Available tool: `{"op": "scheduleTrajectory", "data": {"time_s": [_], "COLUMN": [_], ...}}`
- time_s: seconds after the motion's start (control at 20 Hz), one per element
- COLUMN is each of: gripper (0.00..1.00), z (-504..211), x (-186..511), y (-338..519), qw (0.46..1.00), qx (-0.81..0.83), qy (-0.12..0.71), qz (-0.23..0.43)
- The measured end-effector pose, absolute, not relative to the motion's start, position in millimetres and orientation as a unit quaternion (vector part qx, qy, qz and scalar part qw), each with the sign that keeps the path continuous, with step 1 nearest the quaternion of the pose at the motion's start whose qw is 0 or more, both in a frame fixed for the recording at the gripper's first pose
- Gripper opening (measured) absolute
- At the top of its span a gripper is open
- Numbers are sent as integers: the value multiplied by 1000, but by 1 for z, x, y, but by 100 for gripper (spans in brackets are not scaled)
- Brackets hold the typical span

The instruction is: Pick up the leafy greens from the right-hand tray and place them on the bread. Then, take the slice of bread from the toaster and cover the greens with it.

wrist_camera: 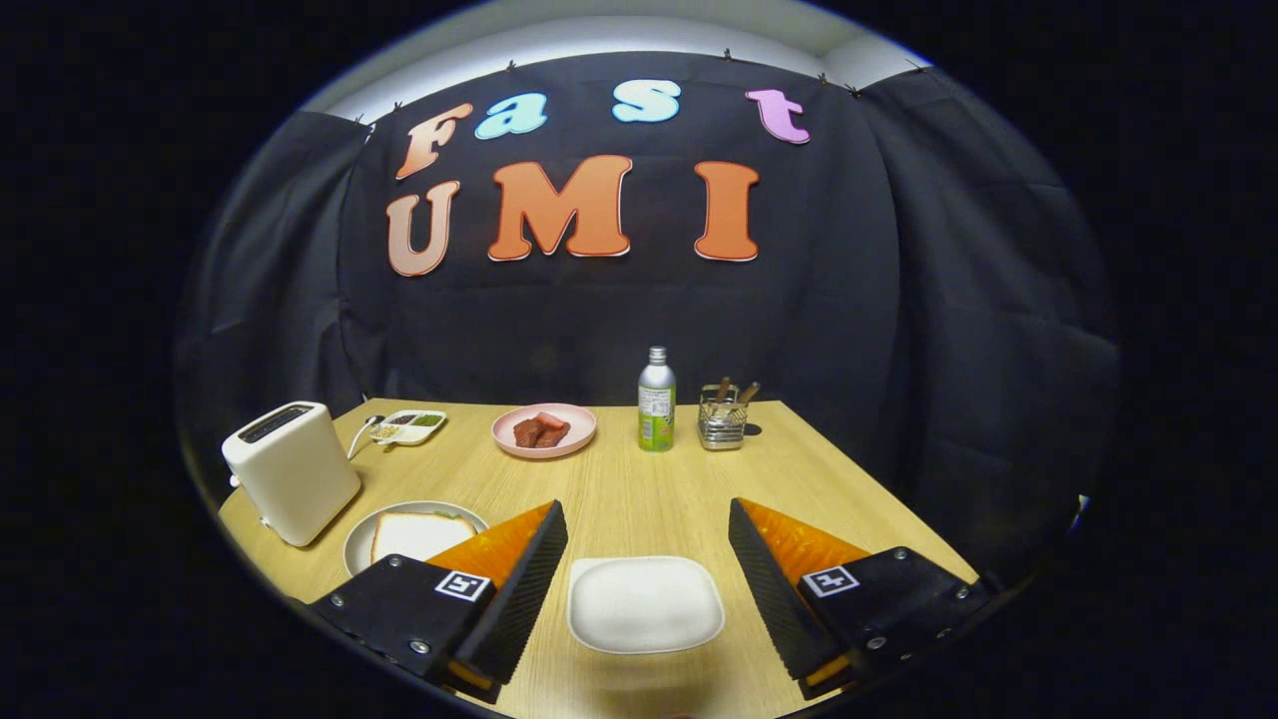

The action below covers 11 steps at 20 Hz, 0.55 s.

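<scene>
Bread slice [419, 535] partly behind gripper [647, 544] finger.

Light falls from above onto the wooden table [639, 479], which reads warm and evenly bright, while the black cloth wall behind swallows most of it and stays dim. A pale strip of ceiling glows over the cloth's upper edge. The white tray [645, 604] between the open fingers of the gripper [647, 559] is nearly blown out (its surface shows little detail) and looks slightly soft. The toaster [291, 469] casts a short soft shadow at its base. Fisheye distortion bends the table's edges and bulges the cloth folds outward. The metal bottle [656, 400] and wire caddy [722, 419] stay reasonably sharp.
</scene>
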<state>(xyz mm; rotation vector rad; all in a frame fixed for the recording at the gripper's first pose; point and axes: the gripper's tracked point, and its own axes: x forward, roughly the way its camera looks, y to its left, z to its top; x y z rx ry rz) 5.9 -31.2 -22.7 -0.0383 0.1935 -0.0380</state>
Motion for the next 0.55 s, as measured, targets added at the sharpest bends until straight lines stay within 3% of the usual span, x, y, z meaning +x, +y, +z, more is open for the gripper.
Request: {"op": "scheduleTrajectory", "data": {"time_s": [0.55], "gripper": [97], "z": [-15], "x": [-22], "y": [-74], "qw": [997], "qx": [-14], "qy": [66], "qz": [-33]}}
